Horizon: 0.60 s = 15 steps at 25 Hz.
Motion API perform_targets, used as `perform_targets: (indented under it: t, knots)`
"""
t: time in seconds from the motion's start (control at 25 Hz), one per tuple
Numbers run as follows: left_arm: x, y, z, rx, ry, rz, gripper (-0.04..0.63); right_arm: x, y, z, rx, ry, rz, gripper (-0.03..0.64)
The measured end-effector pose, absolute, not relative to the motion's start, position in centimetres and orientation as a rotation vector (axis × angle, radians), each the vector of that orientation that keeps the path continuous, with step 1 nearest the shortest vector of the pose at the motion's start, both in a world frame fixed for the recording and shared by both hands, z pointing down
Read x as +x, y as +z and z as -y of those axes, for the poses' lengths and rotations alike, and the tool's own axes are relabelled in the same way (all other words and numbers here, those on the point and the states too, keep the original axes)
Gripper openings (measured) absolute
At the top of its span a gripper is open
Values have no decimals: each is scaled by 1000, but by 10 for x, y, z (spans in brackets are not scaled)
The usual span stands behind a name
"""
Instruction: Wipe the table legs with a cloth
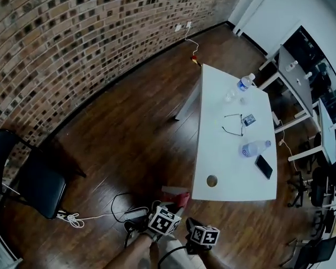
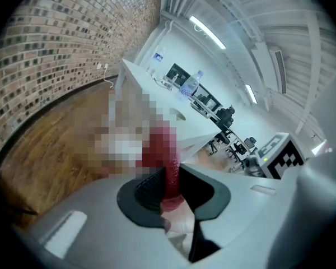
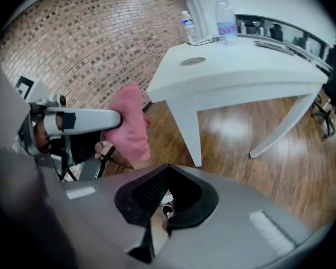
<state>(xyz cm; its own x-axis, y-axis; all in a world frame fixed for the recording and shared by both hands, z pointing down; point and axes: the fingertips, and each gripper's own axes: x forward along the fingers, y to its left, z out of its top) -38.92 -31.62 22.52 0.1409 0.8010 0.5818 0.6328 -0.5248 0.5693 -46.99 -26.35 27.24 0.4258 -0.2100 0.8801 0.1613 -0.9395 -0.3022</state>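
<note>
Where the left gripper view looks along its own fingers (image 2: 148, 186), the left gripper (image 2: 171, 178) has them pinched on a red cloth (image 2: 171, 185). A mosaic patch covers the rest of the cloth above them, so its hanging shape is lost here. Beyond it stands the white bench (image 2: 139, 74) with a bottle (image 2: 193, 84) on top; the far room is too small to read.

From the right gripper view, the right gripper (image 3: 167, 190) has its fingers closed together with nothing between them. At the left the other gripper holds the cloth up in the air, beside the near bench leg (image 3: 187, 122) but apart from it.

Seen from the head view, both grippers are cut off by the lower edge, and only their marker cubes show clearly. The cloth is a small red scrap just off the bench's near corner. A black chair (image 1: 39, 184) is partly cropped at the left.
</note>
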Motion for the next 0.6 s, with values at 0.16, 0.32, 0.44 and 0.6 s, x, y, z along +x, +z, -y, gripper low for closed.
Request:
perform_targets:
  t: [0.16,0.32,0.44,0.6]
  knots:
    - [-406,168,342,2329,1313,-1452,72,-468,219,284,-2382,-1579,-233,-8]
    - [-414,121,371,2424,1286,-1430,72,-436,163,307,-2488,-1579,-515,-8]
    - [-423,92,388,2473,1251,-1420,72,-410,118,316,-2559,-1514,-670,-8]
    - [-422,72,405,2520,1226,-1367,72,-381,64,336,-2608,-1368,-771,-8]
